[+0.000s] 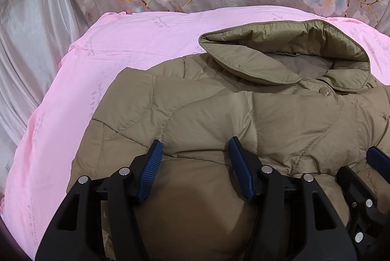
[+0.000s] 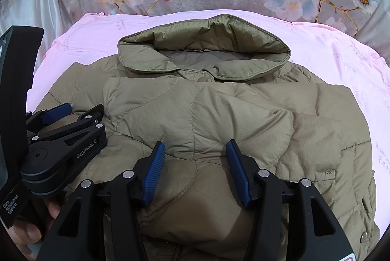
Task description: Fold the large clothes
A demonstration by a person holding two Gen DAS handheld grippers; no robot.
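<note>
Both the left gripper (image 1: 195, 151) and the right gripper (image 2: 195, 151) hover side by side over the lower body of the khaki quilted jacket (image 2: 219, 115), jaws parted with puffy fabric bulging between the pads but nothing visibly pinched, probably poised to take the folded lower edge. The jacket lies front up on the pink sheet (image 1: 121, 54), collar (image 2: 202, 51) at the far end. Only the right wrist view shows the whole collar and a hand (image 2: 31, 229) on the left tool.
</note>
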